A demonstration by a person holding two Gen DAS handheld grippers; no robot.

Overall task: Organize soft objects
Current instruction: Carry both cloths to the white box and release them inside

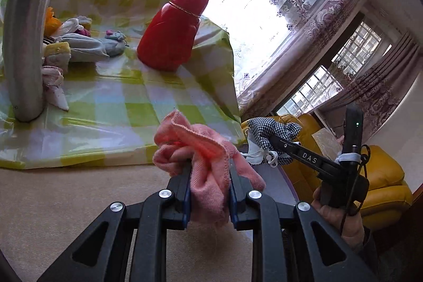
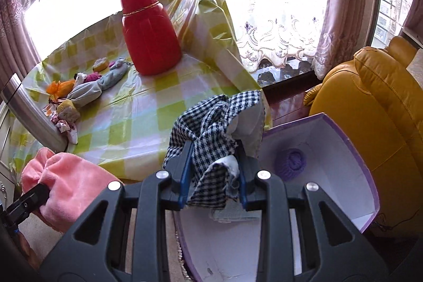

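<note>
The left gripper [image 1: 208, 184] is clamping its jaws on a pink cloth [image 1: 201, 149], off the table [image 1: 119, 102] edge. The right gripper [image 2: 214, 176] is gripping a checked cloth [image 2: 211, 128] above the open purple box [image 2: 357, 149], its jaws pressing the fabric

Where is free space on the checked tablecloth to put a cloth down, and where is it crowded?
Free: the near stretch of the tablecloth, between the red flask and the table's near edge. Crowded: the left side, where small soft toys lie beside the metal post.
</note>
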